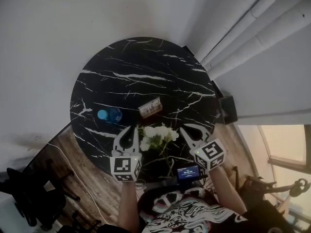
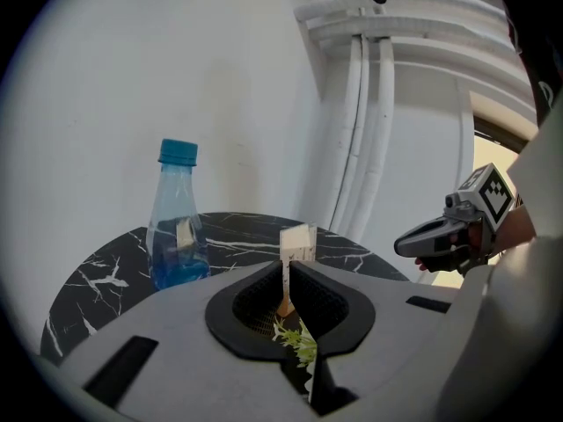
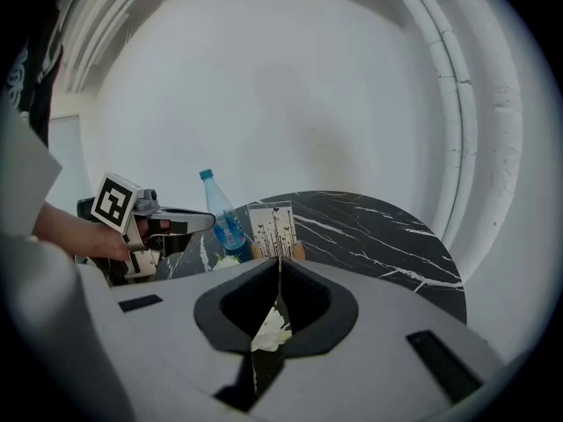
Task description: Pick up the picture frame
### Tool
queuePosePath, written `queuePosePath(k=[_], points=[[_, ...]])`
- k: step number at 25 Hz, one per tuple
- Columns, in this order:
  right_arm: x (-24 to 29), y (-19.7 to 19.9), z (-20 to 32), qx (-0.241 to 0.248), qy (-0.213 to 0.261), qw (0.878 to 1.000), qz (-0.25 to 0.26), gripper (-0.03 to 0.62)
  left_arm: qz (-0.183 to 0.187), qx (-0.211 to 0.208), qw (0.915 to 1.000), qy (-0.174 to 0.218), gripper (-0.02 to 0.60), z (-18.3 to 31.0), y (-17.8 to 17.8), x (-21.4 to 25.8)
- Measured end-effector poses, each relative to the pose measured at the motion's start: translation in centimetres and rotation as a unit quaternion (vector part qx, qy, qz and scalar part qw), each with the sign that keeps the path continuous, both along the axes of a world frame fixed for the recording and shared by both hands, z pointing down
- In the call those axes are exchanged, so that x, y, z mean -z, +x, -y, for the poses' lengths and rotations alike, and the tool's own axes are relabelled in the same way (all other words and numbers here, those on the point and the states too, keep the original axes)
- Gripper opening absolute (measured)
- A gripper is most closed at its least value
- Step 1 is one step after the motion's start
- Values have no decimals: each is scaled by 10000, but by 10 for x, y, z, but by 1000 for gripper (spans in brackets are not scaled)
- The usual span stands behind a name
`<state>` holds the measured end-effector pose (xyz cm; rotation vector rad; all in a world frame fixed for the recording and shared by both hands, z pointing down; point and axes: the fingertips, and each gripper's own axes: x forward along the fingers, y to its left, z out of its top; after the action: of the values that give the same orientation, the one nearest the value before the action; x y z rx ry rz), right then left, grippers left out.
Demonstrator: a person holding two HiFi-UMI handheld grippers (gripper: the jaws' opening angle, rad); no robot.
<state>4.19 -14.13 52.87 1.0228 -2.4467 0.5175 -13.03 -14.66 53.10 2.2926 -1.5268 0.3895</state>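
The picture frame (image 1: 150,107) stood near the centre of the head view on the black table (image 1: 146,67), apparently upright. Just below it the left gripper (image 1: 130,130) and right gripper (image 1: 187,129) flanked white flowers (image 1: 158,136), each with jaws together and empty. A bottle (image 1: 108,114) stood to the frame's left.

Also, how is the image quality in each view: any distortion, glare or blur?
Head view: dim overall, the black table swallows detail, and the window at lower right is washed out. Left gripper view: strong fisheye, black corners, the wall pipes bow. Right gripper view: same fisheye, the pipe curves into an arc; the picture frame is fairly sharp.
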Motion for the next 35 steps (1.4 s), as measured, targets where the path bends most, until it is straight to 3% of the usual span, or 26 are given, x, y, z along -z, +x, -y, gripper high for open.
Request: queuePosePath(k=[5, 10, 15, 19, 23, 28, 35], points=[[-22, -3, 19, 141, -197, 9997, -105, 20, -181, 90, 9996, -178, 19, 15, -3, -13], [-46, -12, 37, 380, -457, 9981, -162, 20, -218, 6, 9991, -360, 75, 28, -2, -28], [-68, -22, 56, 654, -578, 9958, -267, 21, -538, -175, 9966, -598, 120, 36, 6, -45], [-79, -31, 70, 908, -565, 9936, -370, 23, -406, -434, 9951, -796, 168, 39, 13, -62], [-88, -43, 77, 1227, -543, 9900, -443, 101, -231, -622, 9935, -928, 202, 44, 18, -77], [-97, -58, 79, 1593, -355, 9846, -635, 121, 7, -823, 9915, -1006, 204, 50, 23, -91], [-108, -71, 85, 1913, -123, 9775, -881, 121, -97, -810, 9898, -1164, 204, 56, 26, -105]])
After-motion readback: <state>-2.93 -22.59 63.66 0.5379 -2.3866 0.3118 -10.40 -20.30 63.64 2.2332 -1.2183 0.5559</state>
